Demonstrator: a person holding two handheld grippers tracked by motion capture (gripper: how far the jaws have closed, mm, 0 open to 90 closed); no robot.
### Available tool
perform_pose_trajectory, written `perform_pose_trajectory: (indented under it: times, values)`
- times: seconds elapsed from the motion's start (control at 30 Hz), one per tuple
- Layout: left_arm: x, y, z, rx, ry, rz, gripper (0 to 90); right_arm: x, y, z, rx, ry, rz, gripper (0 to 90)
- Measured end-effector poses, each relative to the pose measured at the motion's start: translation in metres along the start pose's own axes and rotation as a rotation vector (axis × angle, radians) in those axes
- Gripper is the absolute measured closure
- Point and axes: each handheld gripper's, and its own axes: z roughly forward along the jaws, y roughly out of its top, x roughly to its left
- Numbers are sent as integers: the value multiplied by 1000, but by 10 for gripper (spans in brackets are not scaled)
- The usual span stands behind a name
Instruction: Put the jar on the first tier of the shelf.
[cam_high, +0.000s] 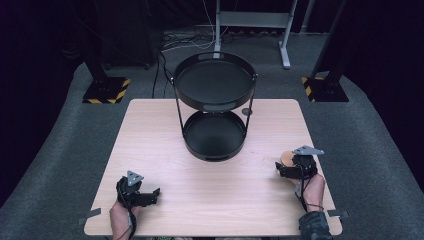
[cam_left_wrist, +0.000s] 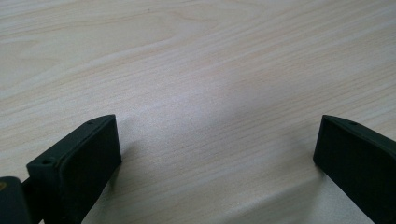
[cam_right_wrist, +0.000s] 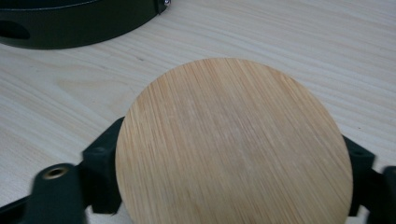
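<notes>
A round bamboo disc (cam_right_wrist: 233, 144) lies flat between the two black jaws of my right gripper (cam_right_wrist: 229, 175), which is shut on its edges just above the tabletop. From the high view that disc (cam_high: 287, 158) and the right gripper (cam_high: 281, 167) sit near the table's right edge. Low on the table's left side, my left gripper (cam_high: 152, 195) rests with its jaws pointing right. In its own view the left gripper (cam_left_wrist: 217, 140) is open wide over bare wood, with nothing between the jaws.
A black two-tier round tray stand stands at the table's far middle, upper tier (cam_high: 215, 107) over lower tier (cam_high: 215, 156); its lower wall (cam_right_wrist: 79, 28) is just beyond the disc. A small dark round piece (cam_high: 247, 111) lies beside it. The light wooden table (cam_high: 165, 140) ends close behind both hands.
</notes>
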Motion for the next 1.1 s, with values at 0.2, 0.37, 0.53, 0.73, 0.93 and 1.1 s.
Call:
perform_pose_trajectory:
  times: [0.2, 0.37, 0.53, 0.73, 0.93, 1.1]
  values:
    - [0, 0, 0, -1, 1, 1, 5, 0, -2, -1, -23, 1, 16, 242]
    - [0, 0, 0, -1, 1, 1, 5, 2, -3, -1, -34, -11, 14, 246]
    - [0, 0, 0, -1, 1, 1, 5, 3, -1, -4, -44, -1, 20, 247]
    - [0, 0, 0, -1, 1, 1, 5, 6, 0, -6, -42, 7, 4, 248]
    - [0, 0, 0, -2, 2, 2, 5, 7, 1, -7, -45, 18, 1, 248]
    - [0, 0, 0, -2, 3, 2, 5, 9, 4, -8, -42, 26, -3, 248]
